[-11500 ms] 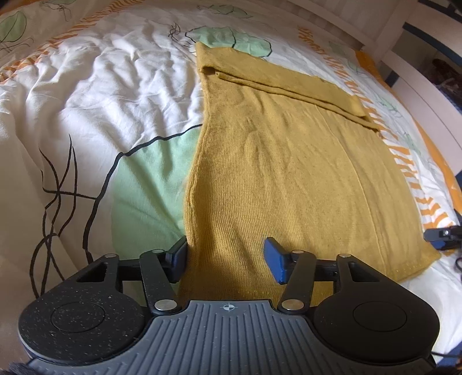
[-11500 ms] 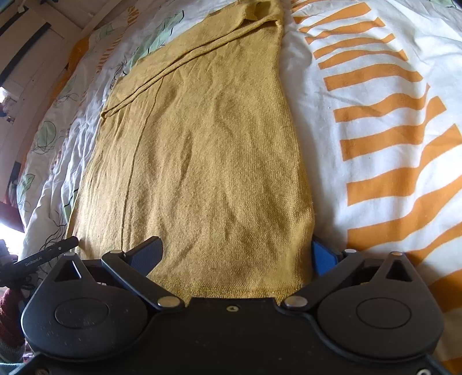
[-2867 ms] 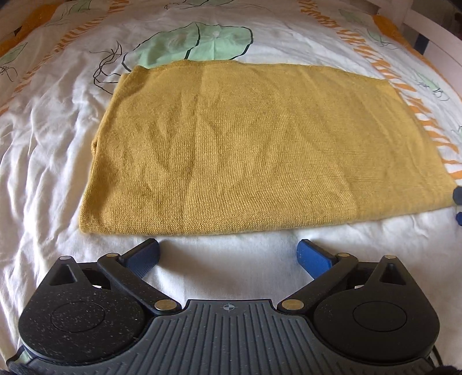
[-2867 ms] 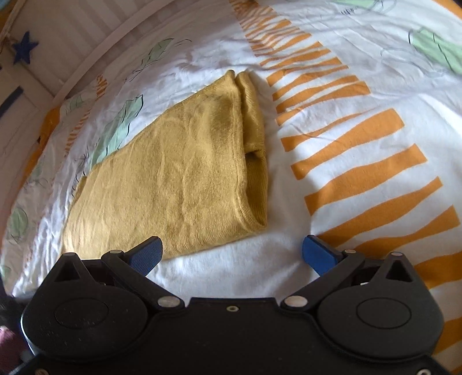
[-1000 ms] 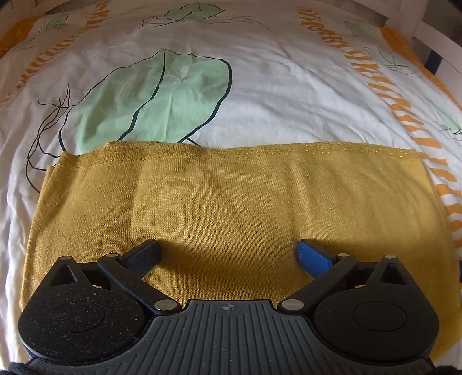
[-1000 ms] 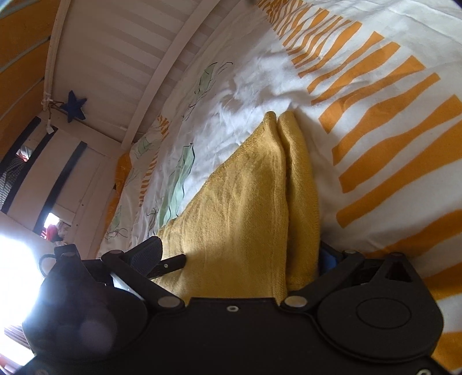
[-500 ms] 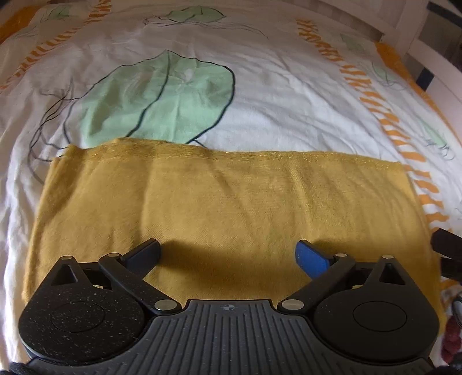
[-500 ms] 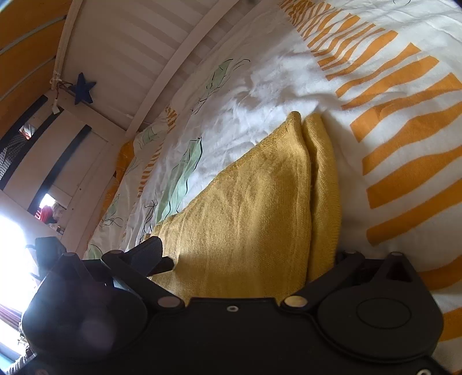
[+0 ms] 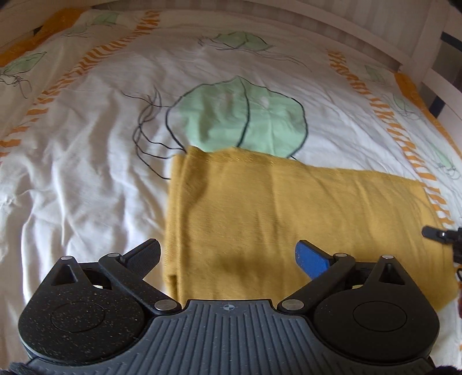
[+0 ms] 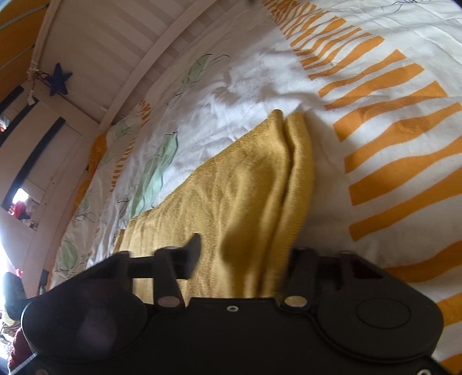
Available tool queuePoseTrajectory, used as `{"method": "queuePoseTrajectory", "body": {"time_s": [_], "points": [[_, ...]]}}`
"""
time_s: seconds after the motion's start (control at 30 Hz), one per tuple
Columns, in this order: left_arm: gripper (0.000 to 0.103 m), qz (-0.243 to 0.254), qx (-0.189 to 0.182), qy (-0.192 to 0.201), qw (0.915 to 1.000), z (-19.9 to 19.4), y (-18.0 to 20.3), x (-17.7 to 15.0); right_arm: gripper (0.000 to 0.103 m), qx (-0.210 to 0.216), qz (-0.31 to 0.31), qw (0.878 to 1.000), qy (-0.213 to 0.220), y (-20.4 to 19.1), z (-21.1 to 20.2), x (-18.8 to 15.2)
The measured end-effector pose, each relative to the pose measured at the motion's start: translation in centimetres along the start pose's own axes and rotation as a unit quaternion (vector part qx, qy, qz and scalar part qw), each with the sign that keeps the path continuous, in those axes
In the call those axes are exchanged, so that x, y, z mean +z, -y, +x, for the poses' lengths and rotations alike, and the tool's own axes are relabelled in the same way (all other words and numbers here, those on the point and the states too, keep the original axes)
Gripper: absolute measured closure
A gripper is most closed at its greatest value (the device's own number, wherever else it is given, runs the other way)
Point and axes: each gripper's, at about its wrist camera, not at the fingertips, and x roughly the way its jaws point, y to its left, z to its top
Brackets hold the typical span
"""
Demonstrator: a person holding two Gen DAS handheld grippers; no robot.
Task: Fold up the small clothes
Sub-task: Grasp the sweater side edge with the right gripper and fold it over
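Observation:
A mustard-yellow knitted garment [image 9: 288,207] lies folded in a wide rectangle on the bed. My left gripper [image 9: 228,255] is open over its near left corner, one finger off the left edge and the blue finger over the cloth. In the right wrist view the garment's [image 10: 231,202] right end shows two stacked folds. My right gripper [image 10: 245,253] has its jaws narrowed around that bunched end; the right finger is hidden under the cloth. The right gripper's tip [image 9: 439,233] shows at the far right of the left wrist view.
The white duvet [image 9: 86,173] has green jellyfish prints and orange stripes and is wrinkled. A white slatted bed rail [image 9: 317,26] runs along the far side. A blue star [image 10: 59,79] hangs on the white frame at the left of the right wrist view.
My right gripper's jaws have closed in on the garment's folded right end. My left gripper has shifted left to the garment's left edge and stayed open.

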Motion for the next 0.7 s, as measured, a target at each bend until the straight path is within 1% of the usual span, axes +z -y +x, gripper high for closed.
{"method": "queuePoseTrajectory", "body": {"time_s": [0.03,0.13,0.23,0.3,0.43,0.5,0.57,0.7], "points": [[0.002,-0.004,-0.005,0.000,1.0000,0.1,-0.3,0.1,0.064,-0.009,-0.002,1.000,0.002,-0.1,0.0,0.0],[0.002,-0.011,-0.021,-0.008,0.9997,0.6,-1.4,0.4,0.070,-0.039,-0.024,0.999,0.010,-1.3,-0.4,-0.3],[0.002,-0.008,-0.037,-0.022,0.9990,1.0,-1.7,1.0,0.072,-0.065,-0.061,0.996,0.013,-3.9,-1.0,0.1],[0.002,-0.007,-0.040,-0.022,0.9989,0.9,-1.9,1.4,0.073,-0.076,-0.079,0.994,0.014,-5.9,-1.3,0.6],[0.002,-0.018,-0.047,-0.009,0.9987,0.0,-2.9,2.2,0.073,-0.082,-0.120,0.989,0.003,-11.1,-1.4,1.5],[0.002,-0.029,-0.049,-0.002,0.9984,-0.7,-3.5,2.5,0.073,-0.077,-0.140,0.987,-0.005,-13.4,-1.0,1.5],[0.002,-0.038,-0.050,0.006,0.9980,-1.3,-4.2,2.8,0.073,-0.069,-0.153,0.986,-0.011,-15.7,-0.2,1.3],[0.002,-0.038,-0.036,0.020,0.9984,-2.4,-5.6,3.3,0.073,-0.057,-0.178,0.982,-0.030,-19.9,2.4,0.3]]}}
